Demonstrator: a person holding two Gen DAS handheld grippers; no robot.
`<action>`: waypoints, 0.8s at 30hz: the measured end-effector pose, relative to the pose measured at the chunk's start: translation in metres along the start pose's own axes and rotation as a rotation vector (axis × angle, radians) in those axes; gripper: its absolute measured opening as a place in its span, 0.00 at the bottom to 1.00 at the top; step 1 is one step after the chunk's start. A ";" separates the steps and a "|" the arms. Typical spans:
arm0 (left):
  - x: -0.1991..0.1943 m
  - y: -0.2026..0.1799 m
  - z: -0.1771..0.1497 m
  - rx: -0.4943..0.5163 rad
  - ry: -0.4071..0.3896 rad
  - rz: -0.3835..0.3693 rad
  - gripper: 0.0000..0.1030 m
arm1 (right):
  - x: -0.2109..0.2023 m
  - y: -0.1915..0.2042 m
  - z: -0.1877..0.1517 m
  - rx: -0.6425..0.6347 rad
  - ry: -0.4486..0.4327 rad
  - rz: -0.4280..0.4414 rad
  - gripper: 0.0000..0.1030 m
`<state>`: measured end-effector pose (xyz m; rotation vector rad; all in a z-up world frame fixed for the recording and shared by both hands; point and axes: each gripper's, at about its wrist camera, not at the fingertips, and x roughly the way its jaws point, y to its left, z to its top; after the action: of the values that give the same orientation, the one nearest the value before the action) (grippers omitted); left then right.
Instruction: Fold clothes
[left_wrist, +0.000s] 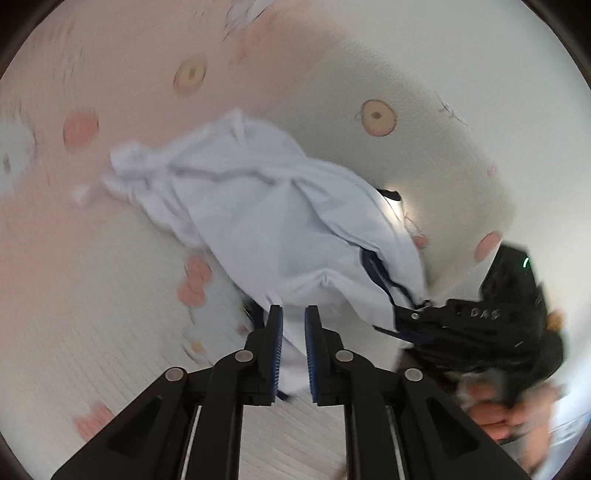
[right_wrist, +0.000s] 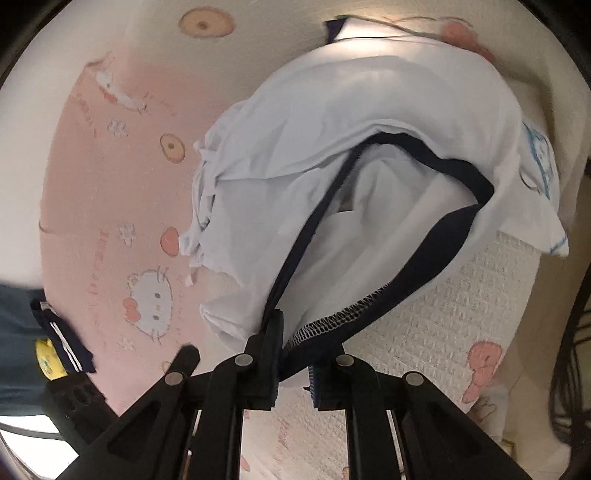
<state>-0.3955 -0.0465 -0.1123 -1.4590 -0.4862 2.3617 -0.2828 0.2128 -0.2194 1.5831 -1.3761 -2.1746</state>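
A white T-shirt (left_wrist: 266, 221) with navy trim lies bunched on a pink and white cartoon-print bedspread (left_wrist: 122, 66). My left gripper (left_wrist: 293, 314) stands at the shirt's near edge, and white cloth runs down between its narrowly parted blue pads. The right gripper shows at the right of the left wrist view (left_wrist: 424, 314), at the shirt's navy collar. In the right wrist view the shirt (right_wrist: 369, 122) hangs lifted, and my right gripper (right_wrist: 295, 339) has the navy collar (right_wrist: 406, 273) draped between its fingers.
The bedspread (right_wrist: 110, 184) carries cat-face and bow prints. A dark navy garment with white stripes (right_wrist: 62, 347) and a yellow object (right_wrist: 46, 360) lie at the left edge. Dark cables (right_wrist: 569, 332) hang at the right. A hand (left_wrist: 506, 410) holds the right gripper.
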 end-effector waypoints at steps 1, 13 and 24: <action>0.001 0.004 0.000 -0.026 0.012 -0.010 0.20 | 0.010 0.009 0.006 0.006 -0.016 0.010 0.11; 0.039 0.006 -0.026 -0.080 0.039 0.016 0.87 | 0.004 0.004 0.012 0.017 -0.045 0.063 0.11; 0.075 -0.003 -0.032 -0.100 -0.079 0.133 0.86 | 0.010 -0.007 0.031 0.082 -0.054 0.079 0.11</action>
<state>-0.3982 -0.0067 -0.1841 -1.4881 -0.5509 2.5401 -0.3093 0.2296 -0.2302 1.4791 -1.5348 -2.1571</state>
